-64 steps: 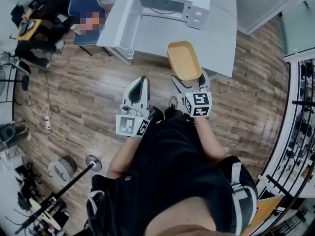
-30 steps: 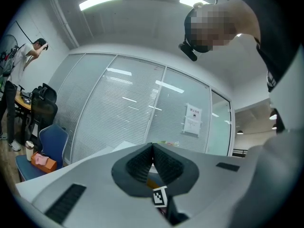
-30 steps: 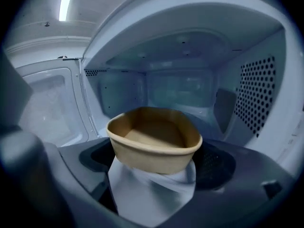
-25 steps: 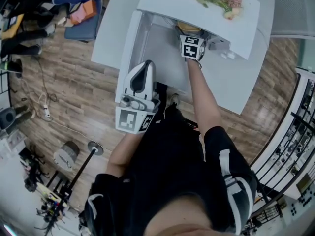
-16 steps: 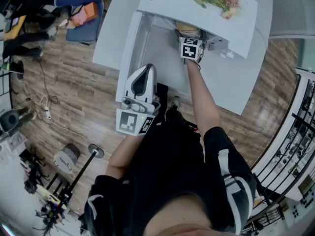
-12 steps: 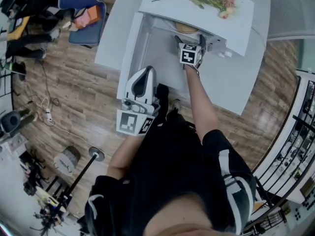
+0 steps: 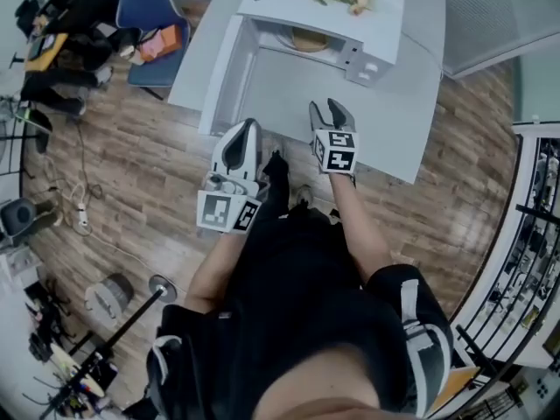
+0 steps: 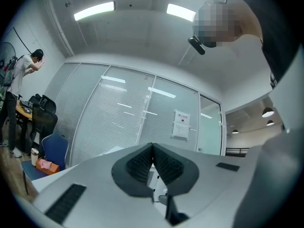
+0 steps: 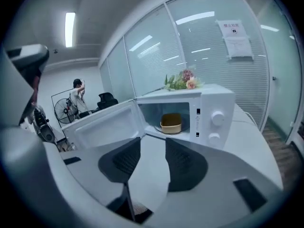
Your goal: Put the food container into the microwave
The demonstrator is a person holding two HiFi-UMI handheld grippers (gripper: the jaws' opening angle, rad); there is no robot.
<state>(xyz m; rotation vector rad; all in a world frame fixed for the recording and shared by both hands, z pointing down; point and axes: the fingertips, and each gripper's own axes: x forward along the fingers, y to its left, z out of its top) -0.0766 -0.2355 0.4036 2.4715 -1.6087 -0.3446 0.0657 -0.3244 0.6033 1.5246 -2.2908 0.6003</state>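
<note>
Right gripper [image 7: 328, 108] is withdrawing from the microwave [image 9: 216, 103] and is now hovering over the counter [image 7: 394, 129]; a second ago it was reaching into the cavity. Its fingers [image 9: 183, 161] are standing apart, released and carrying nothing. The food container [image 9: 172, 123] is sitting inside the cavity, with the door [image 9: 102, 122] hanging open. Left gripper [image 7: 248, 128] is idling near the body, fingers [image 8: 164, 163] pressed together on nothing. Placement is looking complete; closing the door is probably remaining.
</note>
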